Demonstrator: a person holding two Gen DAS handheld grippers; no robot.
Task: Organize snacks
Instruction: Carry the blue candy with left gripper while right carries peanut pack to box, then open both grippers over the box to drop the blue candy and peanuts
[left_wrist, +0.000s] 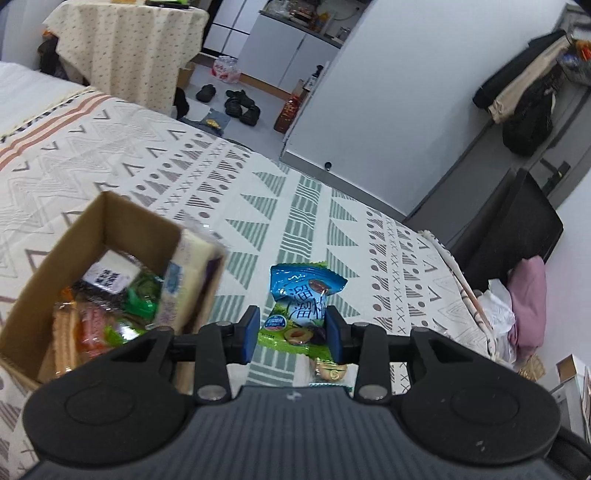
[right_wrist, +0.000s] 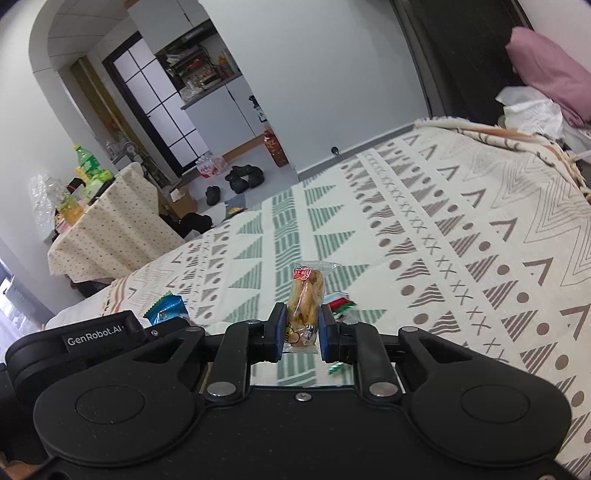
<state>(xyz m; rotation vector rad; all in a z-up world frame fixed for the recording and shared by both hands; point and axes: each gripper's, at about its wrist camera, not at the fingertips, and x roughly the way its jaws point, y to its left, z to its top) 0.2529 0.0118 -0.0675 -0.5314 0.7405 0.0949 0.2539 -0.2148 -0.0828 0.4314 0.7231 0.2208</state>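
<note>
Left wrist: fingers (left_wrist: 293, 332) clamp blue-green plum packet (left_wrist: 304, 295); right fingers (right_wrist: 302, 328) pinch clear yellow-snack wrapper (right_wrist: 306, 295)

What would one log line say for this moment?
left gripper: holds blue plum packet | right gripper: holds clear snack packet | box: part-filled

Both wrist cams sat close behind own fingers, tilted down over patterned bedspread (left_wrist: 280, 206); both shared bedspread & shoes (right_wrist: 243, 177) beyond.
</note>
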